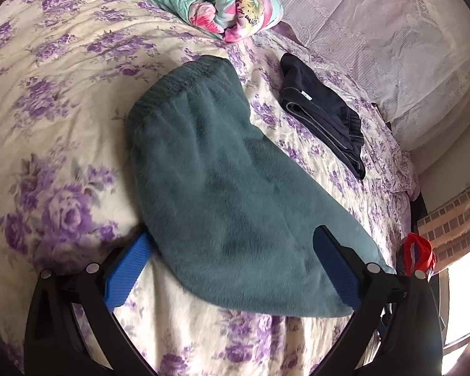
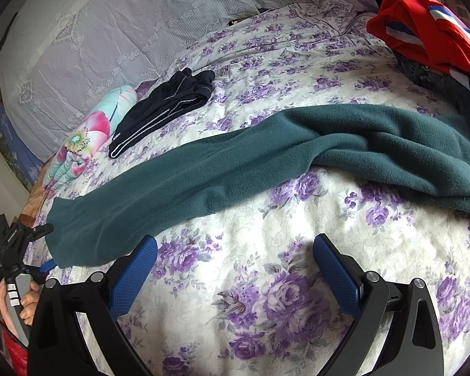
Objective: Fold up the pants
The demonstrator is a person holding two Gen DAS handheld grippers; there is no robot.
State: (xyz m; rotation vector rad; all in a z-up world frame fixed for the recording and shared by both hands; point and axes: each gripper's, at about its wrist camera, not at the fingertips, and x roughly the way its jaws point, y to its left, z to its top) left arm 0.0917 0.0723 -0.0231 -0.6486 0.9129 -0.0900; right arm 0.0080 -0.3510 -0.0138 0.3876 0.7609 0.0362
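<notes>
Teal fleece pants [image 1: 210,181] lie on the floral bed sheet [image 1: 47,109], elastic waistband at the far end. In the right wrist view the pants [image 2: 235,169] stretch across the bed, legs bunched toward the right. My left gripper [image 1: 235,250] is open, its blue fingers [image 1: 125,279] spread on either side of the pants' near end; one finger lies under the fabric edge, the other over it. It also shows in the right wrist view [image 2: 44,244] at the pants' left end. My right gripper [image 2: 235,263] is open and empty over bare sheet, just short of the pants.
Folded dark navy pants [image 1: 322,116] lie beyond the teal pair. A rolled floral quilt [image 1: 203,0] sits at the far side. A lace-covered pillow [image 2: 109,31] lines the head of the bed. A red garment [image 2: 423,31] is piled at the bed's edge.
</notes>
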